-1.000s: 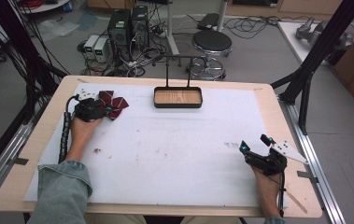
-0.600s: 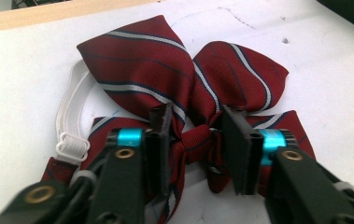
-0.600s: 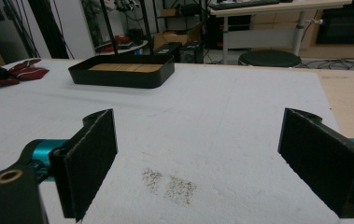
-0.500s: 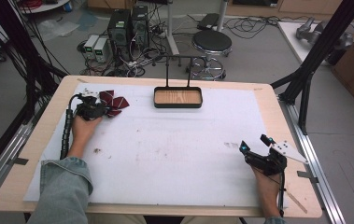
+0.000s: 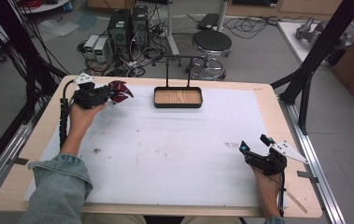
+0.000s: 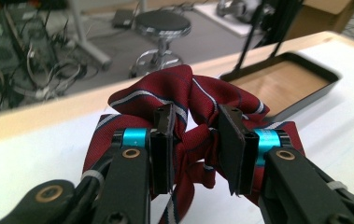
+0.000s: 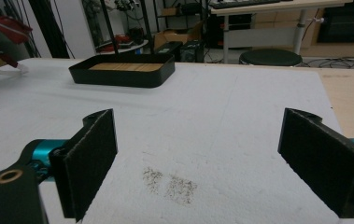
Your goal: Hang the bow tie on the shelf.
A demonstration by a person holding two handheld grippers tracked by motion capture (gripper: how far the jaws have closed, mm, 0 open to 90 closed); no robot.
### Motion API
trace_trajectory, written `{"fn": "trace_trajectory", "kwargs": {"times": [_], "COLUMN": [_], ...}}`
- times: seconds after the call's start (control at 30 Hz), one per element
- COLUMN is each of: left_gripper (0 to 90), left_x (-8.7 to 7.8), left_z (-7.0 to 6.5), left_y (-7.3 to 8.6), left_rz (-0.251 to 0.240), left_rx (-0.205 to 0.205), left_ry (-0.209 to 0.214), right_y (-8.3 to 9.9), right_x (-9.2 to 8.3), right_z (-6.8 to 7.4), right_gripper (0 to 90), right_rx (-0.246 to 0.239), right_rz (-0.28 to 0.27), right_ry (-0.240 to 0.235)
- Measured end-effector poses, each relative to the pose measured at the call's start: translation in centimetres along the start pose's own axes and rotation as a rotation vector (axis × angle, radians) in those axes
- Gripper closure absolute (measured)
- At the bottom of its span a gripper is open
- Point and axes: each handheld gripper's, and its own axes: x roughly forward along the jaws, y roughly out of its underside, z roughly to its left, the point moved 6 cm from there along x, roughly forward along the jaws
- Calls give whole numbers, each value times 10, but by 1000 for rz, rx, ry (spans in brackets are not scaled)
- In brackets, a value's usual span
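Observation:
A dark red cloth with thin white and blue stripes, bunched like a bow point(image 5: 120, 89), hangs just above the far left corner of the table. My left gripper point(image 5: 107, 94) is shut on its gathered middle. In the left gripper view both black pads point(image 6: 165, 135) press into the folds of the cloth point(image 6: 188, 88), with the gripper point(image 6: 193, 126) pointing toward the tray. At the near right, my right gripper point(image 5: 254, 143) rests low over the white sheet. Its jaws stand wide open in the right gripper view point(image 7: 201, 126), with nothing between them.
A black tray with a wooden bottom point(image 5: 178, 106) point(image 6: 305, 95) point(image 7: 118, 77) sits at the far middle, with a thin black stand point(image 5: 177, 70) behind it. A white sheet point(image 5: 174, 154) with a few brown stains covers the table. A stool point(image 5: 211, 43) and computers stand beyond the far edge.
My left gripper has risen off the table with the red cloth in its jaws, shifting slightly right. The right gripper has stayed where it was.

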Motion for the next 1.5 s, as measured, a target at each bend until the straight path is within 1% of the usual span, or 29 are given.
{"fn": "trace_trajectory", "kwargs": {"times": [0.03, 0.07, 0.1, 0.13, 0.17, 0.2, 0.23, 0.27, 0.37, 0.43, 0.53, 0.67, 0.7, 0.73, 0.77, 0.8, 0.93, 1.07, 1.23, 1.3, 1.37, 1.43, 1.47, 1.5], "left_gripper": [673, 673, 672, 672, 672, 673, 673, 672, 672, 672, 672, 672, 672, 672, 672, 672, 673, 673, 672, 672, 672, 673, 672, 673], "left_x": [0, 0, 1, 1, 3, 3, 5, 7, 12, 15, 20, 27, 29, 30, 33, 33, 40, 49, 65, 72, 78, 84, 87, 90], "left_z": [-6, -9, -19, -19, -28, -28, -32, -37, -49, -56, -67, -78, -80, -81, -83, -83, -86, -86, -86, -86, -86, -85, -84, -83], "left_y": [-6, -9, -16, -16, -22, -22, -25, -29, -39, -46, -58, -75, -80, -83, -92, -92, -109, -119, -129, -131, -133, -135, -135, -136], "left_rz": [-9, -14, -22, -22, -27, -27, -28, -25, -39, -45, -68, -108, -124, -137, -157, -157, -201, -223, -231, -233, -227, -216, -211, -217], "left_rx": [15, 25, 49, 49, 67, 67, 76, 95, 112, 123, 150, 164, 168, 170, 168, 168, 156, 146, 139, 141, 152, 157, 156, 148], "left_ry": [19, 29, 47, 47, 67, 67, 77, 81, 103, 113, 125, 126, 124, 121, 121, 121, 106, 87, 61, 44, 25, 16, 4, 5], "right_y": [0, 0, 0, 0, 0, 0, 0, 0, 0, 0, 0, 0, 0, 0, 0, 0, 0, 0, 0, 0, 0, 1, 1, 0], "right_x": [0, 0, 0, 0, 0, 0, 0, 1, 1, 1, 1, 1, 1, 1, 1, 1, 1, 1, 1, 1, 1, 1, 1, 2], "right_z": [0, 0, 0, 0, 0, 0, 0, 0, 0, 0, 0, 0, 0, 0, 0, 0, 0, 0, 0, -1, -1, 0, 0, 0], "right_gripper": [109, 109, 109, 109, 108, 108, 108, 109, 109, 109, 109, 109, 109, 109, 108, 108, 109, 108, 109, 108, 108, 108, 108, 108], "right_rx": [-5, -4, -5, -5, -7, -7, -7, -7, -2, 0, 1, 3, 5, 3, 5, 5, 5, 8, 11, 11, 12, 17, 16, 12], "right_rz": [-3, -1, -2, -2, -2, -2, -1, -1, 0, 4, 5, 4, 4, 6, 4, 4, 4, 4, 2, 3, 1, 7, 6, 2], "right_ry": [-2, -2, -4, -4, -4, -4, -4, -6, -7, -8, -9, -11, -12, -12, -12, -12, -16, -18, -22, -24, -24, -27, -27, -29]}}
